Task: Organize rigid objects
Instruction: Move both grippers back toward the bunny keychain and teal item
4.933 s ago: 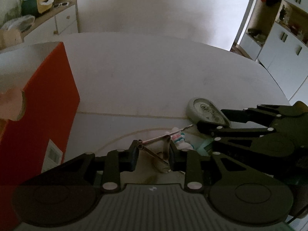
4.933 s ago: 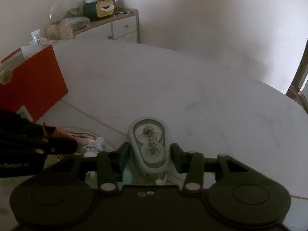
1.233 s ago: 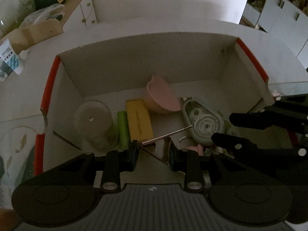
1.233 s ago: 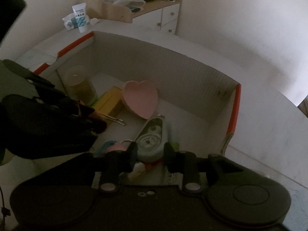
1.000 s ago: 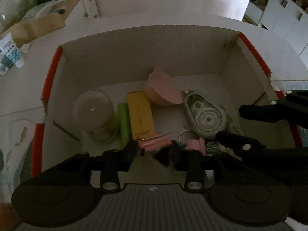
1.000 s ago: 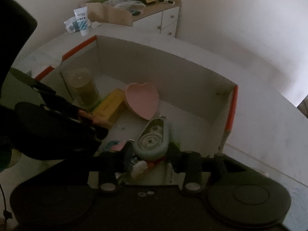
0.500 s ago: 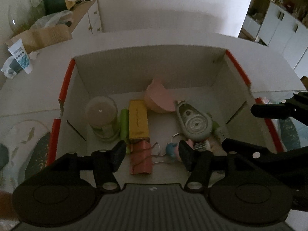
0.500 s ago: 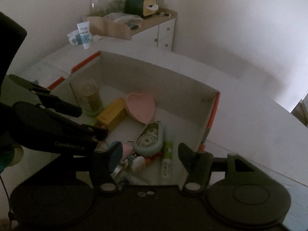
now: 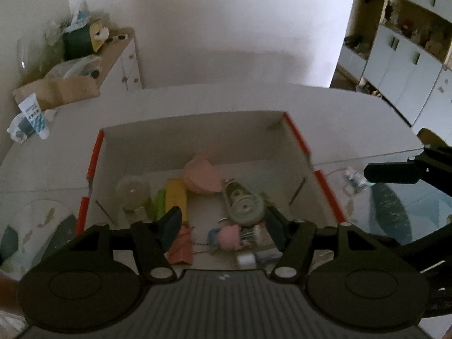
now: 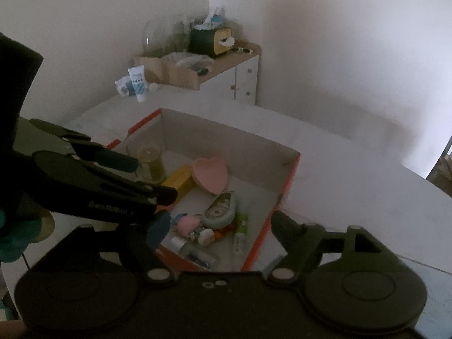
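An orange cardboard box [image 9: 297, 137] [image 10: 293, 171] with a white inside stands on the white table. In it lie a grey-green correction tape dispenser [image 9: 244, 204] [image 10: 221, 212], a pink binder clip [image 9: 180, 247], a pink heart dish [image 9: 202, 176] [image 10: 210, 173], a yellow box [image 9: 175, 197] [image 10: 179, 179], a candle jar [image 9: 132, 197] [image 10: 151, 159] and several small items. My left gripper [image 9: 223, 223] hovers above the box's near side, its jaws opening with nothing between them. My right gripper [image 10: 220, 226] hangs over the box's near right corner, jaws opening and empty too.
A sideboard [image 9: 124, 53] [image 10: 243, 56] with clutter stands against the far wall. A white tube [image 9: 34, 115] [image 10: 138, 83] lies on the table's far left. A patterned mat [image 9: 31, 226] lies left of the box, and a small item [image 9: 353, 176] right of it.
The left gripper let the binder clip go and the right gripper let the tape dispenser go; both lie in the box. Both grippers rose and drew back, jaws widening.
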Action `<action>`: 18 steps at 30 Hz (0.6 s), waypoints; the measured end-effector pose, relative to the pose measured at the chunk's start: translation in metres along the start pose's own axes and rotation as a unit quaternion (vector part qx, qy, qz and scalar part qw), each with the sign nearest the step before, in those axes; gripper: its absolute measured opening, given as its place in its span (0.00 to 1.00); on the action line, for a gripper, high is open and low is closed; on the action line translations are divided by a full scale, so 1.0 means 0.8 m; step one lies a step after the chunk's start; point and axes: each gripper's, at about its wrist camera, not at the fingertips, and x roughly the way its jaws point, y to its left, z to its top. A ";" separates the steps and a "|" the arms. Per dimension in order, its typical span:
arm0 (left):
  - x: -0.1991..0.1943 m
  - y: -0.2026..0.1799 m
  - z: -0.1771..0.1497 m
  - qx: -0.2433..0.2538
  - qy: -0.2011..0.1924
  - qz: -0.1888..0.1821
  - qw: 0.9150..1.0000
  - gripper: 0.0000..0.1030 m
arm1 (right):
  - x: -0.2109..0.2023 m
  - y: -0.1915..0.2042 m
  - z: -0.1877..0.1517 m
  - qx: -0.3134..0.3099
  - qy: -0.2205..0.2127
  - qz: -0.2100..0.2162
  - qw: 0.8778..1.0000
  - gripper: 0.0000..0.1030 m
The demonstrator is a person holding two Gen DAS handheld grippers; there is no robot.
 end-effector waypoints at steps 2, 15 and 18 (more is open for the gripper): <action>-0.007 -0.010 0.001 0.001 -0.009 -0.003 1.000 0.68 | -0.010 -0.008 -0.004 0.005 -0.006 0.000 1.000 0.79; -0.014 -0.109 0.015 -0.003 -0.047 -0.040 0.998 0.78 | -0.079 -0.105 -0.054 0.043 -0.052 -0.023 0.997 0.99; -0.005 -0.135 0.019 -0.005 -0.045 -0.049 0.998 0.78 | -0.086 -0.135 -0.072 0.052 -0.055 -0.031 0.997 0.99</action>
